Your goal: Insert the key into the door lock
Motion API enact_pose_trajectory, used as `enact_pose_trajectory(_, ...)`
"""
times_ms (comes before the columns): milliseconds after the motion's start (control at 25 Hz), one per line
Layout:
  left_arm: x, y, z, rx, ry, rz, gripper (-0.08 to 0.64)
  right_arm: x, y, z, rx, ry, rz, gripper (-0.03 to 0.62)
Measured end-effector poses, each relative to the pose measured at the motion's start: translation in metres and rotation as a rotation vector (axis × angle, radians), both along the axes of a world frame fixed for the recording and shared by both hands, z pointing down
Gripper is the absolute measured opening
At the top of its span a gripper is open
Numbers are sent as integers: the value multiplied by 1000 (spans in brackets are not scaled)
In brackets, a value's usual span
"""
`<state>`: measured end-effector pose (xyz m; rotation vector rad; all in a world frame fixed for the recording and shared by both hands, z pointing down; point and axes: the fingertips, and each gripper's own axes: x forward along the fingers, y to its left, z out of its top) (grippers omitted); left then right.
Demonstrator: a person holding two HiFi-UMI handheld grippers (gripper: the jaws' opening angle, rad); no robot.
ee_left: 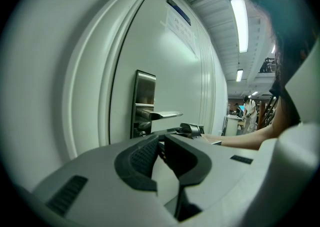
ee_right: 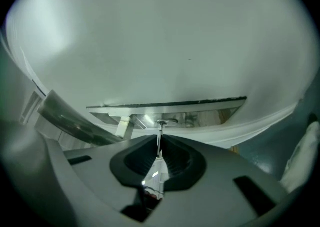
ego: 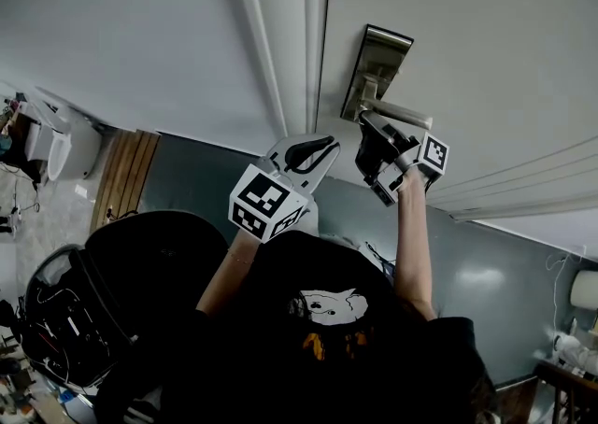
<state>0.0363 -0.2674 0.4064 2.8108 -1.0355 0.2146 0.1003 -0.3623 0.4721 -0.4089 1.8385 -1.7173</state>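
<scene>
A brushed-metal lock plate (ego: 377, 65) with a lever handle (ego: 400, 114) is fixed to the white door (ego: 486, 49). My right gripper (ego: 367, 135) is up against the plate just below the handle, shut on a silver key (ee_right: 156, 177). The key's blade runs forward and its tip meets the round keyhole (ee_right: 167, 121) on the plate (ee_right: 200, 117); how deep it sits cannot be told. My left gripper (ego: 322, 145) hangs beside the door frame, left of the lock, shut with nothing in it. Its own view shows the plate (ee_left: 145, 96), the handle (ee_left: 163, 115) and the right gripper (ee_left: 193, 130).
The white door frame (ego: 278, 39) runs along the door's left edge, with a plain wall (ego: 112, 30) beyond it. A black chair (ego: 84, 301) and cluttered gear stand at the lower left. People (ee_left: 248, 112) stand far down the room.
</scene>
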Motion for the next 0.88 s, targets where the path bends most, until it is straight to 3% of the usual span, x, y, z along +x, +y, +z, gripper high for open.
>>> enact_pose_trajectory(120,-2,2,-4,-4,4,-6,44,-2,2,-4,13,49,28,34)
enact_pose_trajectory(400,4,9,-2,-16,3,14,44,3,4,1,-19,68,89,26)
enact_pose_trajectory(880,14,14,-4,-40,5,8,44,9,50,3,7,195,40,26)
